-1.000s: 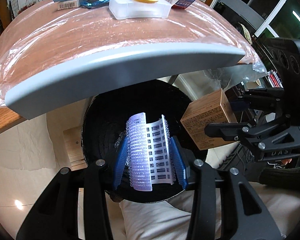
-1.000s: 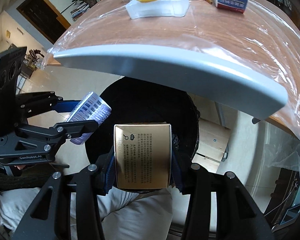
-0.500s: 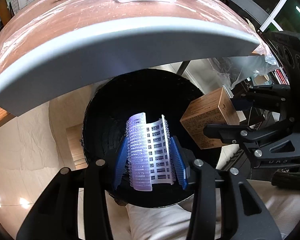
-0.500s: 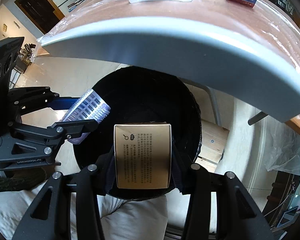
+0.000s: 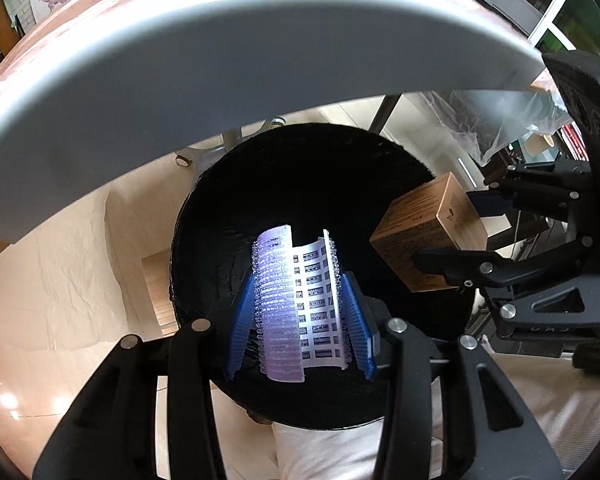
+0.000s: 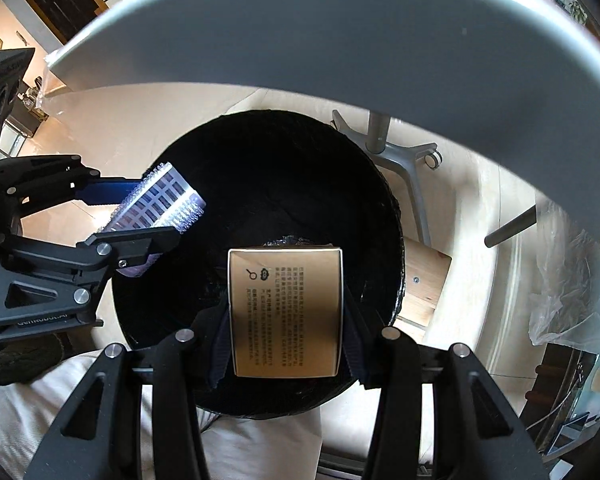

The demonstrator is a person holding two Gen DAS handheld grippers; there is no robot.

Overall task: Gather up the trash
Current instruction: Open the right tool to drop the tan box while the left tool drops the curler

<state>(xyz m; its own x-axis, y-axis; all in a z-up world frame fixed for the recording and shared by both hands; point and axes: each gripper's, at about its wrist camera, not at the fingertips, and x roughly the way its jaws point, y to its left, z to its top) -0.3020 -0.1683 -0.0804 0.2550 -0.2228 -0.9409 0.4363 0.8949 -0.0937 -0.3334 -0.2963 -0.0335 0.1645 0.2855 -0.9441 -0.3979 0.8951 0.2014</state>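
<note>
Trash sits in both claws: the left gripper (image 5: 300, 300) is clamped on a purple hair roller (image 5: 296, 304), its long axis running along the fingers, and the right gripper (image 6: 286, 312) squeezes a tan carton (image 6: 286, 312). Directly beyond and below both fingertips gapes the black bin (image 6: 260, 168), under the table edge (image 5: 220, 60). Both pieces hang over its mouth; neither arm looks nearer.

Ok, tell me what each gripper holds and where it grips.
Left gripper: purple hair roller, pinched across its curved sides. Right gripper: tan printed box, clamped on opposite side faces.
</note>
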